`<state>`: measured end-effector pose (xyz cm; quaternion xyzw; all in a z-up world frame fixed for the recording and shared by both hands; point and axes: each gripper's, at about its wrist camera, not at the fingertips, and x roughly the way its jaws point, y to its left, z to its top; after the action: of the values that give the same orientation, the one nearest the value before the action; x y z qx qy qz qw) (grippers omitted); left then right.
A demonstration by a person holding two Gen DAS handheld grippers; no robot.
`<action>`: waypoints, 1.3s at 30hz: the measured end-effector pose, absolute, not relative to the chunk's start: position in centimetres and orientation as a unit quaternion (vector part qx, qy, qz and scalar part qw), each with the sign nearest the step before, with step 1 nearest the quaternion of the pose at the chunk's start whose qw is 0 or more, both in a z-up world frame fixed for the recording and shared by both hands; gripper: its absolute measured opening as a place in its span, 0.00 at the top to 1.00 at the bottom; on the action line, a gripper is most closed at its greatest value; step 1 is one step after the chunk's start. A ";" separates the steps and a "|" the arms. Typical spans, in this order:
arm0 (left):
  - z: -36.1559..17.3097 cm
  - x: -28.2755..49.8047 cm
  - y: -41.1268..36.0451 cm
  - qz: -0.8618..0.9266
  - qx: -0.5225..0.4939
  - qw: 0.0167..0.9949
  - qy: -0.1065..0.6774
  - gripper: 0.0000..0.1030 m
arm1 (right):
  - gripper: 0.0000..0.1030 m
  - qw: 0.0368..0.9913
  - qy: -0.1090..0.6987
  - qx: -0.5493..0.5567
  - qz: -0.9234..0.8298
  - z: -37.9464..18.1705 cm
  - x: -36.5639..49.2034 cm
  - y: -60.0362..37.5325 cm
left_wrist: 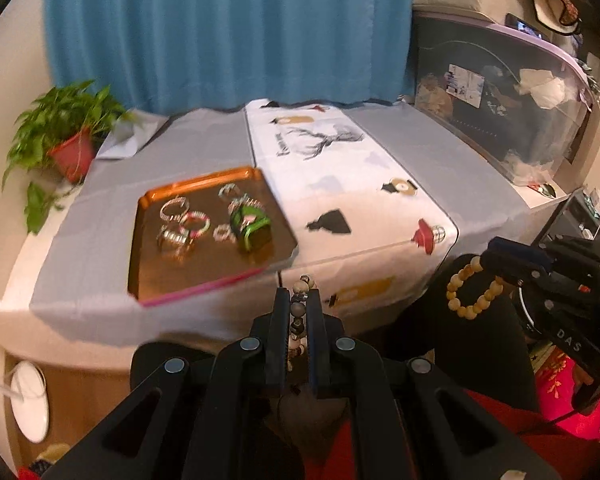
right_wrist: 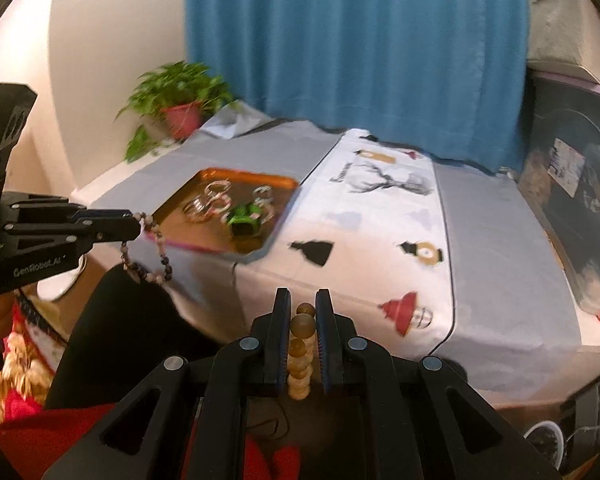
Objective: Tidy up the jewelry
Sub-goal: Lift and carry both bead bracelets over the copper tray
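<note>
From the left wrist, the left claw (left_wrist: 299, 300) is clamped on a dark mixed-bead bracelet (left_wrist: 300, 294), its beads pinched between the two fingers and poking out past the tips. It hangs off the near edge of the bench (left_wrist: 384, 152), short of the orange tray (left_wrist: 204, 276). The tray sits on the grey cloth at the bench's left side and holds several rings and bangles (left_wrist: 180, 222) plus a green bracelet (left_wrist: 249, 226). Right of the tray, off the bench's front corner, the right claw (left_wrist: 496, 260) grips a pale wooden bead bracelet (left_wrist: 473, 289), whose loop dangles free. A potted plant (left_wrist: 66, 136) stands beyond the tray's far left corner.

From the right wrist, the right claw (right_wrist: 303, 312) is closed on the pale wooden bead bracelet (right_wrist: 300, 344), beads stacked between its fingers, before the bench's front edge. The left claw (right_wrist: 134, 226) is just beside the tray's (right_wrist: 260, 180) near left corner, the dark mixed-bead bracelet (right_wrist: 148, 256) hanging from it in a loop.
</note>
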<state>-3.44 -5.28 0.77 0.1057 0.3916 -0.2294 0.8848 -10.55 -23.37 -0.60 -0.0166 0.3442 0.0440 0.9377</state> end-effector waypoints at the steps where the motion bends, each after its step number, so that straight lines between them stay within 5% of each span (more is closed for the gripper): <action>1: 0.6 -3.8 -4.9 -0.226 0.104 0.885 0.393 0.95 | 0.87 0.936 0.347 -0.019 0.047 -0.8 -10.9 -23.1; 21: 0.0 -3.0 -1.9 -0.211 0.070 0.888 0.402 0.95 | 0.87 0.917 0.389 -0.026 0.087 -3.2 -9.8 -19.6; 39: -1.0 16.1 0.2 -0.150 0.050 0.909 0.386 0.94 | 0.87 0.933 0.343 -0.016 0.110 -2.1 11.1 -17.3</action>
<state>16.12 0.19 -1.00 0.0503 0.3856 -0.1498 0.9090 11.13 -17.35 -2.14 -0.0164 0.3434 0.1099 0.9326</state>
